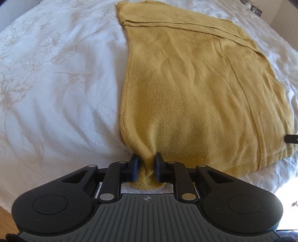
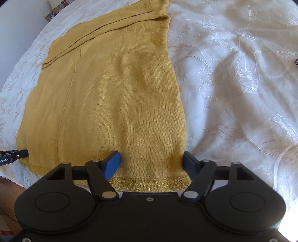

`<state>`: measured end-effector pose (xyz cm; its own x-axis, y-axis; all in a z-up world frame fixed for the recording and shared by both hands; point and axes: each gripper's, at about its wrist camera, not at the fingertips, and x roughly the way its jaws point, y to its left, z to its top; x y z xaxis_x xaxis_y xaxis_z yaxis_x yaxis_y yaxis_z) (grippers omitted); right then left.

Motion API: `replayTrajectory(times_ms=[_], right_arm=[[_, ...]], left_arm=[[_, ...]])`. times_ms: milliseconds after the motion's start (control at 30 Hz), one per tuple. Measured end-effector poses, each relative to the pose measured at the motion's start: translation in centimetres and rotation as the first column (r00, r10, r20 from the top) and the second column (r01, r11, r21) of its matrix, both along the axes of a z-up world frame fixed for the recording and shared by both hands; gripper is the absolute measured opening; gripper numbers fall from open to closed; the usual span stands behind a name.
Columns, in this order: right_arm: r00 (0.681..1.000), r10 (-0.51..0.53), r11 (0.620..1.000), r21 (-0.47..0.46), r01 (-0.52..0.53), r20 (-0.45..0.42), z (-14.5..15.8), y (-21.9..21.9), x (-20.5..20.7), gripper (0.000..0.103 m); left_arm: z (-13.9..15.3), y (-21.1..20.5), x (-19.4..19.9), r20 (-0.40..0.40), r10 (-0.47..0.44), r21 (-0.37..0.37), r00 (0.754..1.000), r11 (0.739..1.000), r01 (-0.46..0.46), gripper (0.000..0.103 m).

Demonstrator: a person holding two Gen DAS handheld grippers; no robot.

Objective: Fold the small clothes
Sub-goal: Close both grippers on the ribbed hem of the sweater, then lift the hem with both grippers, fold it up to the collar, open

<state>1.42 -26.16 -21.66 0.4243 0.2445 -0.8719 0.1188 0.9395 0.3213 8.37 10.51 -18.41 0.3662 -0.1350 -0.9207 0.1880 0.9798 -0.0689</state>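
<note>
A mustard-yellow knitted garment [image 1: 195, 83] lies flat on the bed, with a sleeve folded across its far end. My left gripper [image 1: 146, 158] is shut on the garment's near left corner, and the fabric bunches between the pads. In the right wrist view the same garment [image 2: 115, 89] stretches away from my right gripper [image 2: 151, 158]. Its jaws stand apart over the glittery hem at the near right corner. The blue pad rests on the cloth and the other finger is at the garment's side edge. The fabric there lies flat and unpinched. Each gripper's tip shows at the edge of the other's view.
A white bedspread [image 2: 232, 83] with embroidered flowers covers the whole bed [image 1: 55, 83]. A framed picture [image 2: 51, 14] stands far off at the back left. A small dark object [image 2: 296, 62] lies at the right edge. Wooden floor [image 1: 7, 221] shows by the bed's near edge.
</note>
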Motion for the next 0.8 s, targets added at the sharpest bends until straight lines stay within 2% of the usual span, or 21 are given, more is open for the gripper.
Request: replayTrajectory(times_ms=[100,300,567,800], right_arm=[[1.000,-0.008,0.997,0.073,0.009,-0.011,0.1,-0.9,-0.6,0.017],[0.999,0.008,0.982,0.190,-0.017,0.050,2.3,-1.8,-1.3,0.015],[0.989,0.002,0.961,0.272,-0.042,0.147,5.5,-4.0,0.7,0.015],[0.975,-0.015,0.942,0.330,-0.060,0.221,7.3,-5.4,6.0,0.015]], left_arm=[[0.9,0.1,-0.2,0.012,0.010,-0.017,1.000,1.000,-0.010,0.008],[3.9,0.6,0.3,0.057,0.095,-0.152,0.994,0.985,-0.085,0.007],[8.1,-0.4,2.9,0.142,0.171,-0.202,0.975,0.969,-0.141,0.007],[10.9,-1.6,6.7,0.220,0.240,-0.220,0.945,0.956,-0.192,0.007]])
